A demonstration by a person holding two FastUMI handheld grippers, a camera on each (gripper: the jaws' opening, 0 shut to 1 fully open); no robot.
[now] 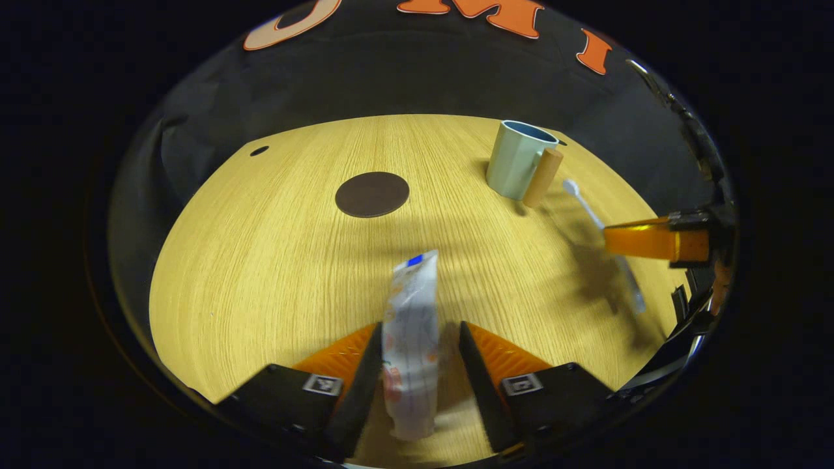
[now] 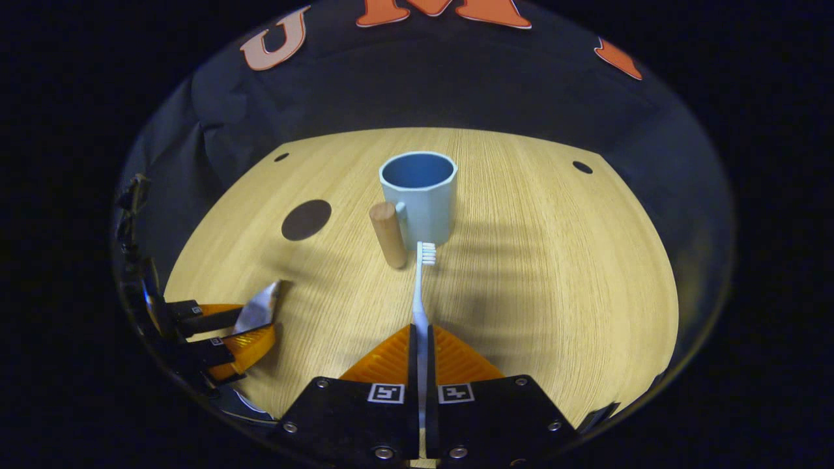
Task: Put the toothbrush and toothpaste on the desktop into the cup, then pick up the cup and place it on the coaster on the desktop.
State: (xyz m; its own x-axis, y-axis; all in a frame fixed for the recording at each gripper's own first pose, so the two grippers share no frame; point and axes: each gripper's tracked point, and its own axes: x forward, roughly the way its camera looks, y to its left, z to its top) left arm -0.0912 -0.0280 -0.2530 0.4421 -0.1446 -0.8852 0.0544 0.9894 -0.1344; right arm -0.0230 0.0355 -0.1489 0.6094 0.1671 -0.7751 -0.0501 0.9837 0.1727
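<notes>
Two grippers of mine: right gripper (image 2: 421,339) clamps the toothbrush (image 2: 421,286) before the cup (image 2: 420,195); left gripper (image 1: 420,345), part-open, brackets the toothpaste (image 1: 412,326), grip uncertain; coaster (image 1: 372,194) apart.

In the right gripper view, the cup (image 2: 418,195) stands on the desktop (image 2: 554,273), toward its far edge, with its handle (image 2: 388,234) on the left side. The toothbrush (image 2: 420,293) lies straight ahead of the right gripper (image 2: 421,339) — its head just before the cup's base, its shaft between the two fingers. The coaster (image 2: 306,219) lies flat, left of the cup and well apart from it. In the left gripper view, the toothpaste (image 1: 412,339) sits between the fingers of the left gripper (image 1: 417,352), nearer than the coaster (image 1: 372,194) — the cup (image 1: 518,159) stands off to the right.
</notes>
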